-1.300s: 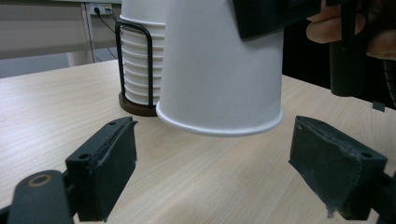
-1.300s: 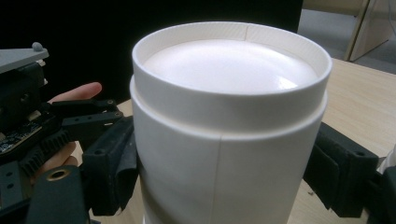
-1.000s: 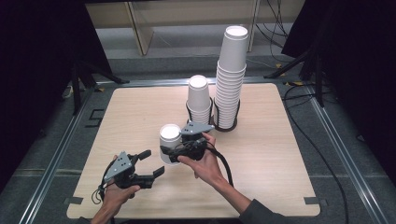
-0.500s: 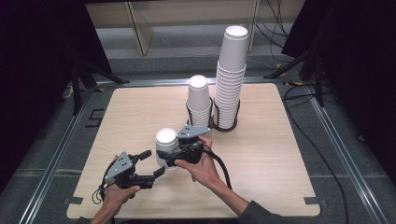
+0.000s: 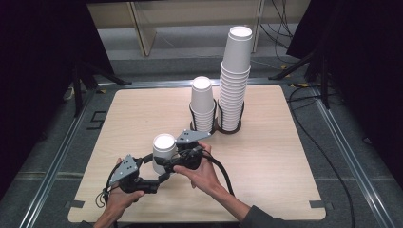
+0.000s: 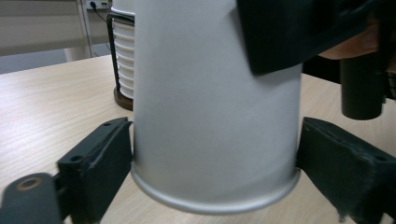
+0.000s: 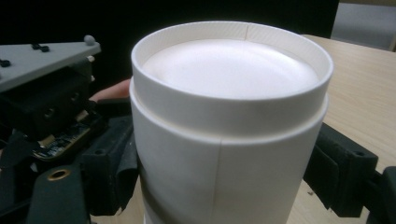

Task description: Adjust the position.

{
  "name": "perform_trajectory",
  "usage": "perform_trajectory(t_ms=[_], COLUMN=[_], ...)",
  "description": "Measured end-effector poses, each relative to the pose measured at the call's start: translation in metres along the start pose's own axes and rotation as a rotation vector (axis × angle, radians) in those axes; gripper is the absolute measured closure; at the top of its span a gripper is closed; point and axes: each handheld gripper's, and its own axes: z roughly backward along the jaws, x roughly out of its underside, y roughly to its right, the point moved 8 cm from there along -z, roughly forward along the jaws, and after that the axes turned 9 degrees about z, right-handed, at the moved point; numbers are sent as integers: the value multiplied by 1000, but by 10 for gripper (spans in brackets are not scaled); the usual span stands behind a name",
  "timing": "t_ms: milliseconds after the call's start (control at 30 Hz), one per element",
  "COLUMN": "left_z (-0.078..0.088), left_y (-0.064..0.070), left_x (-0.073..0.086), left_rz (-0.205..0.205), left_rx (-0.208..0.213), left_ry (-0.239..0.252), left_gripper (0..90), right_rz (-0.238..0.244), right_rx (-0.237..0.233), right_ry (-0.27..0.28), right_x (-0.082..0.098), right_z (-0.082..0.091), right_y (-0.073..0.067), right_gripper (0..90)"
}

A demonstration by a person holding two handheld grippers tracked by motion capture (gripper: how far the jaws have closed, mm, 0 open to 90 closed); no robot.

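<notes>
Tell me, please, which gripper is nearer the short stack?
Right. The right gripper, gripping the cup, is just in front of the short stack. The left gripper is farther off, nearer the person, its fingers having just been opening around that cup.

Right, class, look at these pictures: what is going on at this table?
A person works with two hand-held grippers on an upside-down white paper cup at the near part of the wooden table. The right gripper has its jaws on the cup's sides. The left gripper has just been opening; the cup's rim sits between its jaws, with a gap on one side. Behind stand a short cup stack and a tall cup stack in black holders.
</notes>
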Motion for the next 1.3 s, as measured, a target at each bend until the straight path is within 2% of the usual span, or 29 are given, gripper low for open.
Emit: perform_trajectory(t_ms=[33,133,200,333,400,500,533,567,600,633,667,700,733,767,800,833,867,900,933,967,1000,1067,1133,1167,1200,1267,1300], left_z=[0,0,0,0,-2,-1,1,-1,0,0,2,2,1,1,3,4,2,2,2,2,3,1,2,2,1,3,3], left_y=[0,-1,-1,-1,0,1,0,1,1,1,-1,-1,-1,-1,-2,-1,1,1,2,2,3,4,4,4,5,4,4], left_x=[0,1,1,0,0,0,0,-1,0,0,1,1,0,-1,-1,-1,-3,-3,-2,-2,0,0,1,1,1,4,4], left_rz=[0,-9,-6,13,8,3,-2,-4,-11,-11,-14,-7,-5,-15,-32,-31,-35,-35,-62,-62,-76,-83,-105,-112,-107,-131,-131], left_rx=[0,-10,-10,-16,7,8,-3,16,11,11,-13,-18,2,6,-10,-9,9,9,4,4,-7,1,-5,-9,0,-10,-10], left_ry=[0,-13,-12,-8,9,11,6,23,14,14,-16,-17,3,6,-14,-13,6,6,-6,-6,-34,-24,-40,-48,-39,-81,-81], left_gripper=[71,48,32,2,0,0,0,6,14,20,28,38,54,59,64,67,69,72,74,75,76,78,79,80,81,82,82], right_rz=[-9,10,2,-52,-43,-24,15,20,0,9,15,14,28,37,31,29,31,31,26,26,22,27,27,17,39,42,42], right_rx=[-6,-14,-24,-60,-67,-53,-59,-61,-66,-63,-58,-60,-65,-60,-69,-74,-83,-83,-95,-95,-101,-100,-115,-131,-120,-146,-146], right_ry=[-15,13,7,26,40,23,53,51,39,35,22,12,23,3,1,-5,-4,-4,7,7,11,-1,10,-7,-21,-50,-50], right_x=[0,-2,-2,-4,-7,-7,-10,-10,-9,-9,-8,-7,-8,-7,-8,-9,-11,-11,-15,-15,-19,-23,-27,-28,-28,-29,-29], right_z=[1,-2,-2,-3,-3,-1,-3,-2,-2,-2,-2,-1,-3,-2,-2,0,1,1,5,5,9,15,19,22,25,30,30], right_y=[-2,-6,-8,-18,-20,-21,-20,-20,-21,-20,-20,-21,-21,-20,-21,-20,-19,-19,-18,-18,-16,-13,-12,-13,-10,-10,-10], right_gripper=[204,204,204,204,203,203,203,202,199,196,192,189,185,181,179,177,174,174,158,158,156,154,155,156,155,156,156])
